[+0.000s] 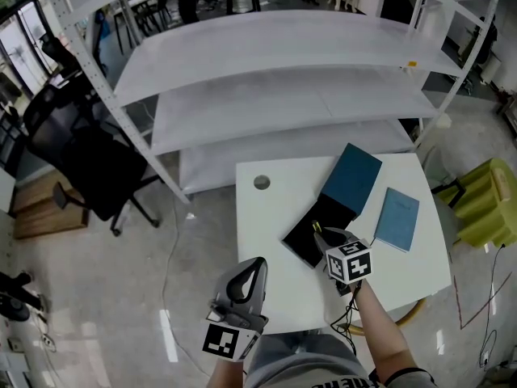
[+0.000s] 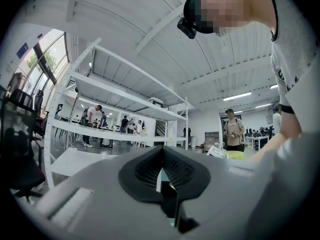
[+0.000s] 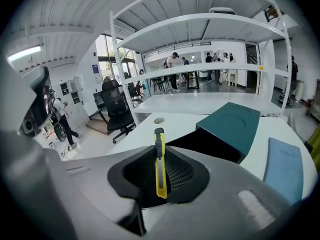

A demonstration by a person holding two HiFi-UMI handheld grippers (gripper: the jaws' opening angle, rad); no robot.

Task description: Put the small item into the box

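A yellow utility knife (image 3: 159, 164) stands upright between the pads of my right gripper (image 3: 160, 171), which is shut on it. In the head view that gripper (image 1: 321, 234) hovers over the near edge of the open box's black inside (image 1: 305, 237). The box's dark teal lid (image 1: 351, 178) stands tilted open behind it, and in the right gripper view it (image 3: 231, 126) lies just ahead of the knife. My left gripper (image 1: 252, 272) hangs off the table's near left corner, jaws together and empty; its own view (image 2: 162, 176) points up at the room.
The white table (image 1: 266, 241) carries a flat blue-grey book (image 1: 397, 218) right of the box and a round cable hole (image 1: 261, 183) at its far left. White shelving (image 1: 283, 79) stands behind, a black office chair (image 1: 89, 164) left, a yellow-green seat (image 1: 489, 204) right.
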